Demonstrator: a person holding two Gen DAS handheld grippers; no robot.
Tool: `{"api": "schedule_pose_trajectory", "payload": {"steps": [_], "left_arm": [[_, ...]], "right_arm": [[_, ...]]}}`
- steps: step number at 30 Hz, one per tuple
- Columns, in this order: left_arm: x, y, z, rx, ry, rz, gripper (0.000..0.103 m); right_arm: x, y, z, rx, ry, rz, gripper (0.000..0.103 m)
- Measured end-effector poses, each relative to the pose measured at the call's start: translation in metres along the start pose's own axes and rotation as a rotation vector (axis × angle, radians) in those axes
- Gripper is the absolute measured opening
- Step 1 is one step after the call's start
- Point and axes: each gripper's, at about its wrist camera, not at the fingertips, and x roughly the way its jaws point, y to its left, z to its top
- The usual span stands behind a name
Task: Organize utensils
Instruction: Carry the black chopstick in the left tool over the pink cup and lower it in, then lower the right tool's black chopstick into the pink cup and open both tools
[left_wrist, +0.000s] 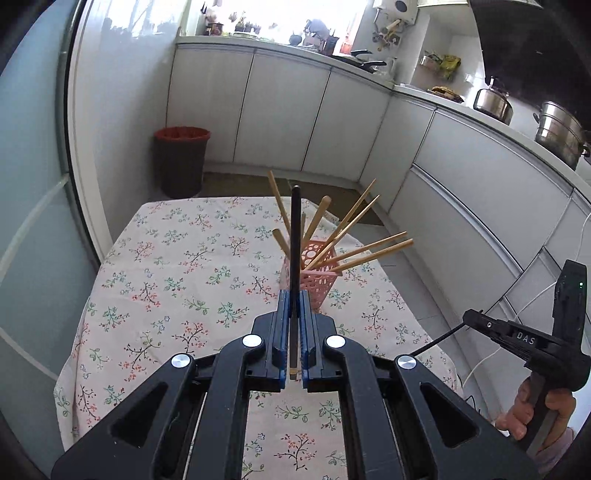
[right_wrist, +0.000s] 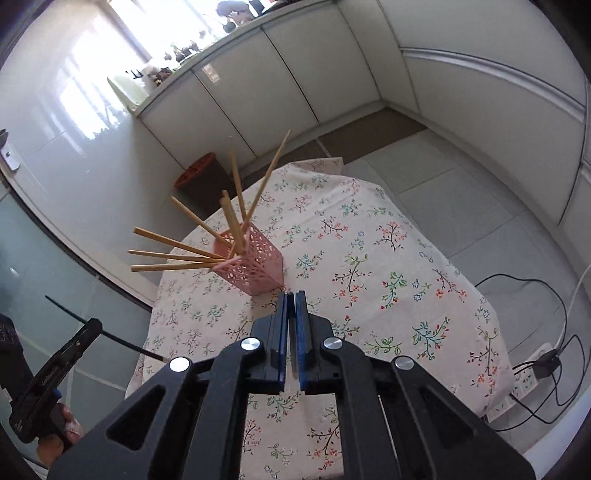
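Left gripper (left_wrist: 294, 295) pinching black chopstick (left_wrist: 295, 236) upright, hovering before pink holder (left_wrist: 314, 273) near table's (left_wrist: 166, 277) far right edge. Right gripper (right_wrist: 291, 299) pressed together, holding nothing. Risking: slipping in grip, snagging splayed wooden chopsticks (left_wrist: 354, 221), tipping holder.

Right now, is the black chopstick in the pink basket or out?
Out: the left claw grips the thin black chopstick, outside the pink perforated plastic basket.

White cabinets (left_wrist: 288, 110) line the kitchen beneath a cluttered counter (left_wrist: 436, 99) and a bright window (left_wrist: 280, 14). A dark bin (left_wrist: 180, 158) stands on the tiled floor (right_wrist: 461, 206) beyond the floral-clothed surface (left_wrist: 177, 280).
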Motion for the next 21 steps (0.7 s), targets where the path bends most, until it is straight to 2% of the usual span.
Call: {"api": "schedule_pose_trajectory", "payload": {"steps": [4,11,16,21], "left_arm": [[-0.01,-0.015,0.016,0.026,-0.033,-0.023,0.004],[-0.007,-0.043,0.063,0.102,-0.098,-0.04,0.004],[0.02,-0.059,0.095,0.137,-0.128,-0.016,0.005],[0.061,-0.061,0.113,0.141,-0.107,0.026,0.005]], "right_arm": [[-0.04,0.007,0.023,-0.02,-0.061,0.023,0.004],[-0.097,0.022,0.093,-0.033,-0.224,0.032,0.004],[-0.112,0.029,0.137,-0.034,-0.289,0.053,0.004],[-0.1,0.043,0.165,-0.066,-0.299,0.056,0.004]]}}
